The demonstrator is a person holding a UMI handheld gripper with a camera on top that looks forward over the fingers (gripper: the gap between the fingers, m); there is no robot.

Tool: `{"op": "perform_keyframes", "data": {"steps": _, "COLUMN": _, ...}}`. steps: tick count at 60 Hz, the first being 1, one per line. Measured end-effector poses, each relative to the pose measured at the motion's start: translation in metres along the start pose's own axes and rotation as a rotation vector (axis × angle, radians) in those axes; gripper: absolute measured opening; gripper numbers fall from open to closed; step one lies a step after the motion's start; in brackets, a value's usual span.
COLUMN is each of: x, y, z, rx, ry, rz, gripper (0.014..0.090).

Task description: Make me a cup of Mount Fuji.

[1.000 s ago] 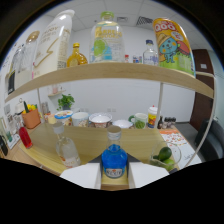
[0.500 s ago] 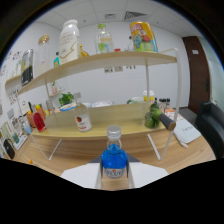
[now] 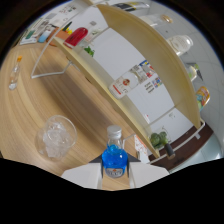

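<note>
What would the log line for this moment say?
gripper: shut on blue bottle | view tilted | glass of ice on wooden table, beside fingers

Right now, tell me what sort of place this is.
Probably a drinks-mixing counter or home bar set-up. The gripper holds a small bottle of blue liquid over a wooden counter, a glass of ice stands beside it, and a wooden shelf carries bottles and cartons.
</note>
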Motion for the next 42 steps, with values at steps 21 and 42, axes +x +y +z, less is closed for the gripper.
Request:
{"op": "perform_keyframes", "data": {"steps": 21, "x": 0.014, "y": -0.016, "z": 0.003, "rx": -0.011, "ry": 0.159, "rz": -0.732, "gripper": 0.0354}}
{"op": "perform_keyframes", "data": {"steps": 42, "x": 0.012, "y": -0.017, "z": 0.002, "rx": -0.049, "ry": 0.154, "rz": -0.773, "gripper": 0.0355}}
